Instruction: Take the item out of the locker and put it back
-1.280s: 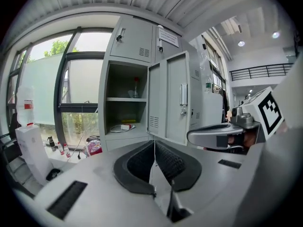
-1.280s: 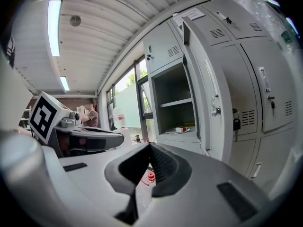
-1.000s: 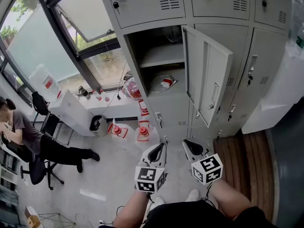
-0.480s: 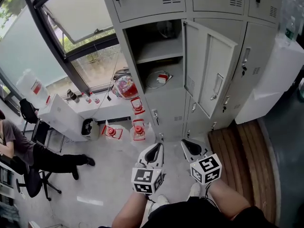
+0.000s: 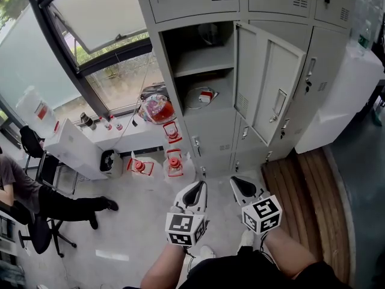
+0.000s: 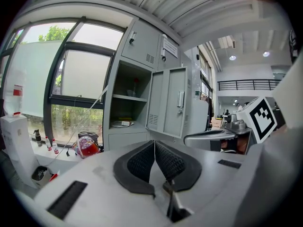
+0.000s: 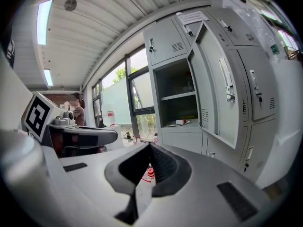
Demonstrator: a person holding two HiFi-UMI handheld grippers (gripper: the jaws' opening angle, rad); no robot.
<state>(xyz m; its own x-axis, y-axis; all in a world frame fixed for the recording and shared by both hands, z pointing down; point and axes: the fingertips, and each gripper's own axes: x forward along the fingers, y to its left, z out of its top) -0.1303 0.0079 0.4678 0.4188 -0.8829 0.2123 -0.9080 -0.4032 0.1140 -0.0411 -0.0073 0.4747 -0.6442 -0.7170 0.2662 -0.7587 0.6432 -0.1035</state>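
A grey locker stands open ahead, its door swung out to the right. On its lower shelf lies a small red and white item with a coiled white cable. My left gripper and right gripper hang side by side low in the head view, well short of the locker. Both are shut with nothing between the pads.
A window wall runs along the left, with bottles and a red-filled bag on its sill. Red and white containers sit on the floor by the locker. A seated person is at far left. A wooden platform lies right.
The head view has shifted, so the locker sits a little lower and more centred, and the seated person has slid toward the left edge. Both grippers keep their places and stay shut.
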